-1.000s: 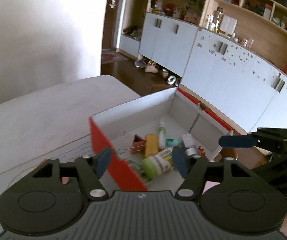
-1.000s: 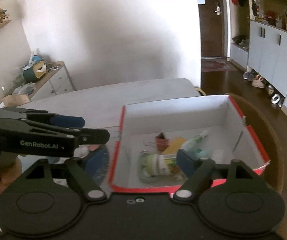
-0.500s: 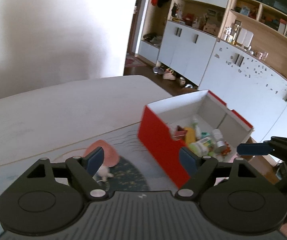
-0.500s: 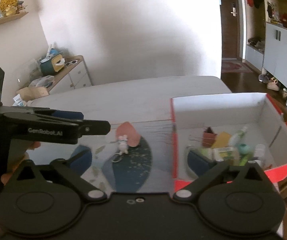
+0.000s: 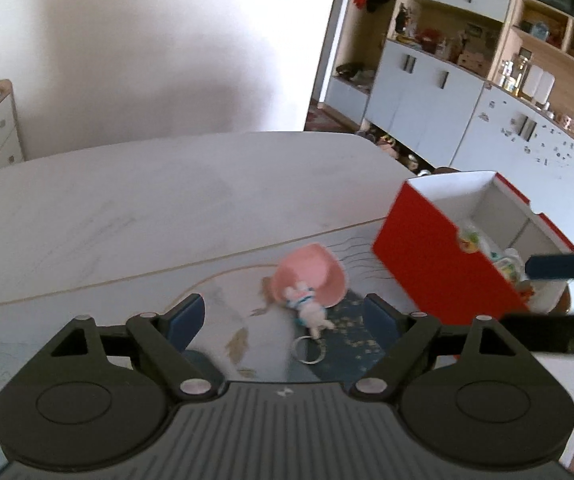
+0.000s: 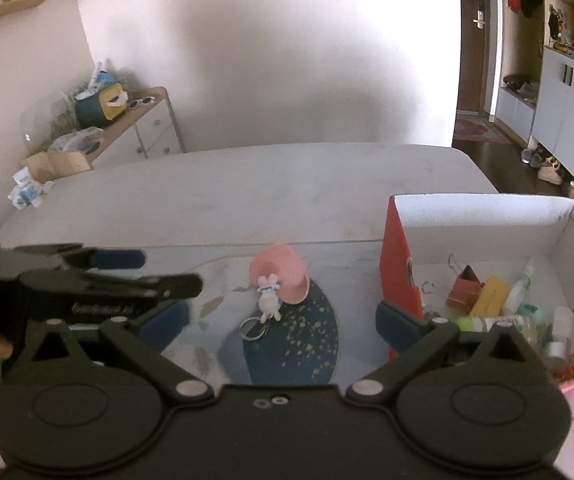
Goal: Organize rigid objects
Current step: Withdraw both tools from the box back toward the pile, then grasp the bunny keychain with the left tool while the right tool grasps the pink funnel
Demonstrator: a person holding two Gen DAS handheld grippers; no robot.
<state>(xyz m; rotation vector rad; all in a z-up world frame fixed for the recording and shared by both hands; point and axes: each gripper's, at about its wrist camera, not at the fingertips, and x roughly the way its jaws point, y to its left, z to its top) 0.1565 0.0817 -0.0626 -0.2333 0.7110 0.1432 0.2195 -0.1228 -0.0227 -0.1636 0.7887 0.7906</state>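
Observation:
A pink heart-shaped piece [image 5: 315, 274] with a small white bunny keychain [image 5: 310, 312] and its metal ring lies on the mat; both also show in the right wrist view [image 6: 281, 276] [image 6: 268, 300]. A red box with a white inside [image 5: 431, 248] [image 6: 397, 256] stands to the right and holds bottles, a binder clip and other small items [image 6: 503, 300]. My left gripper [image 5: 283, 322] is open and empty, just short of the keychain. My right gripper [image 6: 281, 320] is open and empty, above the mat between keychain and box.
A patterned mat with a dark blue oval [image 6: 303, 340] covers the near part of the white table [image 5: 147, 208]. A dresser [image 6: 143, 128] stands at the far left, and cabinets and shelves [image 5: 467, 92] along the right wall. The left gripper shows in the right wrist view [image 6: 99, 280].
Both grippers have swung left, away from the box and toward the mat. The pink heart and keychain have come into view between the fingers. Both stay open and empty.

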